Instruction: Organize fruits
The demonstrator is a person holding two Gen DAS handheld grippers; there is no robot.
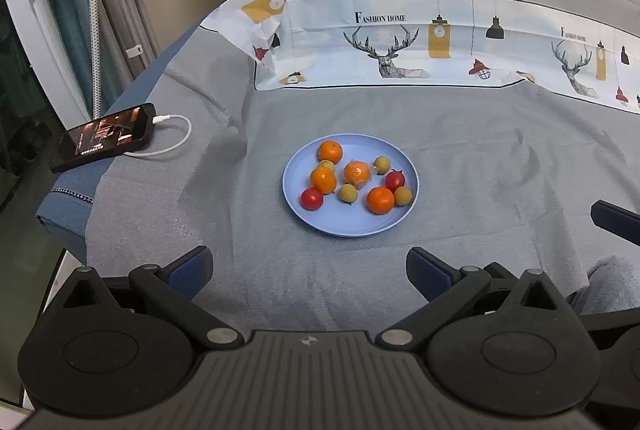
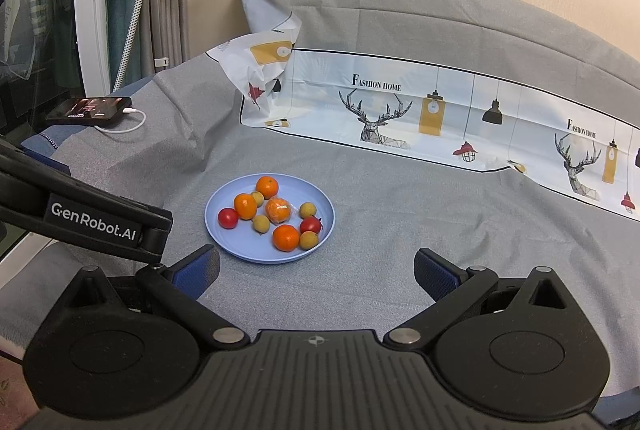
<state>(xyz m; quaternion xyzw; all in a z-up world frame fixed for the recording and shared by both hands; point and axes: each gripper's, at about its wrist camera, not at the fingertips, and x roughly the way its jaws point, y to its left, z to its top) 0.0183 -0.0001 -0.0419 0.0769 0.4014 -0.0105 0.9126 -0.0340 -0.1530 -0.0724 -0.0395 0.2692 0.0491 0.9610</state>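
A light blue plate (image 1: 352,224) sits on the grey cloth and holds several fruits: oranges (image 1: 380,200), two red tomatoes (image 1: 311,198) and small yellow fruits (image 1: 348,193). One orange (image 1: 357,174) is in clear wrap. My left gripper (image 1: 310,270) is open and empty, just short of the plate's near edge. In the right wrist view the plate (image 2: 224,240) lies ahead and left of my right gripper (image 2: 316,274), which is open and empty. An orange (image 2: 286,237) lies nearest it. The left gripper's body (image 2: 92,222) shows at that view's left.
A phone (image 1: 104,136) on a white cable (image 1: 176,138) lies at the table's left edge. A printed white sheet (image 1: 420,46) lies across the back, crumpled at its left end. The right gripper's finger (image 1: 616,218) shows at the right edge.
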